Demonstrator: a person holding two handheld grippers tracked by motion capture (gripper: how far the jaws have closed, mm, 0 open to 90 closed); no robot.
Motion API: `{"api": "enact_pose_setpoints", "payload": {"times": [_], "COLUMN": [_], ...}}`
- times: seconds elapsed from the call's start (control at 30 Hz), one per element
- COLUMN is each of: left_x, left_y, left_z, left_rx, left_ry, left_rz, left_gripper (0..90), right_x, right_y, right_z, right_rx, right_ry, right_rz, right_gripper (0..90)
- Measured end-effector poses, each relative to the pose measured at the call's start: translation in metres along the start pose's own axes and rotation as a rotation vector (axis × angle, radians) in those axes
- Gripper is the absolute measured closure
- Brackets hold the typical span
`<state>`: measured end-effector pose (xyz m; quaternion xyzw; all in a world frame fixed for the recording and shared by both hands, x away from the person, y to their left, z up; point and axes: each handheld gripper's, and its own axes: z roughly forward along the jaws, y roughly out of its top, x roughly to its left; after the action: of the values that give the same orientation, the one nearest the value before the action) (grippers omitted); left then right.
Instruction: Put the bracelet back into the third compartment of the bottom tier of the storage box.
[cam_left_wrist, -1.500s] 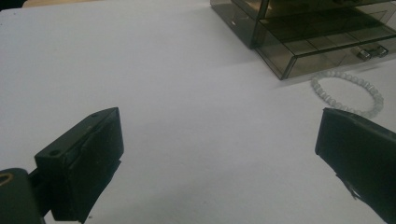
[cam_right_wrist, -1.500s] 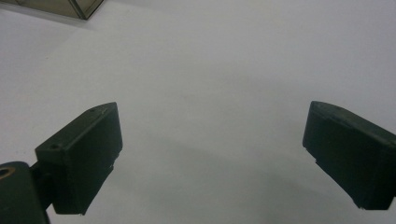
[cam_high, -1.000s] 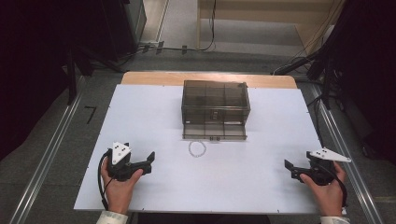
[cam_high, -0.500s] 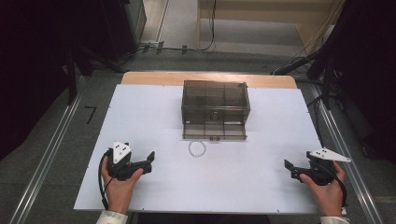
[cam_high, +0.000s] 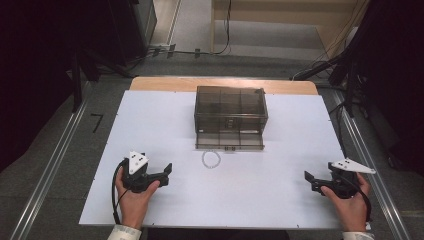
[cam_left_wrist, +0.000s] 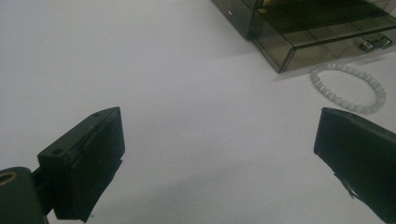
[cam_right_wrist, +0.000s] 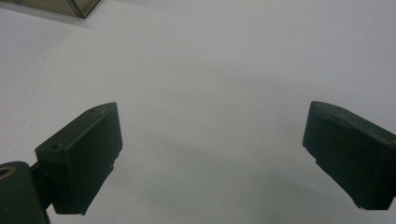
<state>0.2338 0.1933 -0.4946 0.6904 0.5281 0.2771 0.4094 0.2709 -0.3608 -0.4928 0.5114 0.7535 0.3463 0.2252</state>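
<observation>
A smoky transparent drawer box (cam_high: 230, 111) stands at the middle back of the white table (cam_high: 150, 125), its bottom drawer (cam_high: 229, 140) pulled out. A pale bead bracelet (cam_high: 211, 159) lies flat just in front of that drawer, also seen as the bracelet (cam_left_wrist: 348, 87) near the drawer (cam_left_wrist: 322, 44). My left gripper (cam_high: 168, 172) rests near the front left, open and empty, its jaws pointing right toward the bracelet. My right gripper (cam_high: 308, 181) sits at the front right, open and empty, aimed left. Both grippers (cam_left_wrist: 219, 154) (cam_right_wrist: 212, 156) show wide-spread jaws over bare table.
A wooden strip (cam_high: 165, 83) edges the table's far side. Metal rails (cam_high: 50, 165) run along both sides of the table on the floor. Dark equipment and cables (cam_high: 320, 65) stand beyond the table. A corner of the box (cam_right_wrist: 70, 5) shows at the top left of the right gripper view.
</observation>
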Motion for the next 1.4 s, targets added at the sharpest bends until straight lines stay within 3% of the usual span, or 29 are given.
{"api": "enact_pose_setpoints", "payload": {"times": [0.67,1.4], "left_x": [-0.019,-0.042], "left_y": [0.007,0.013], "left_z": [0.023,0.046], "left_rx": [0.015,0.034], "left_ry": [-0.026,-0.072], "left_rz": [0.026,0.018], "left_gripper": [2.5,8.0], "right_x": [0.000,-0.001], "right_y": [0.000,0.000], "right_z": [0.000,-0.001], "right_rx": [-0.002,-0.005], "right_ry": [0.003,0.003], "right_rz": [-0.001,0.004], "right_gripper": [3.3,3.2]}}
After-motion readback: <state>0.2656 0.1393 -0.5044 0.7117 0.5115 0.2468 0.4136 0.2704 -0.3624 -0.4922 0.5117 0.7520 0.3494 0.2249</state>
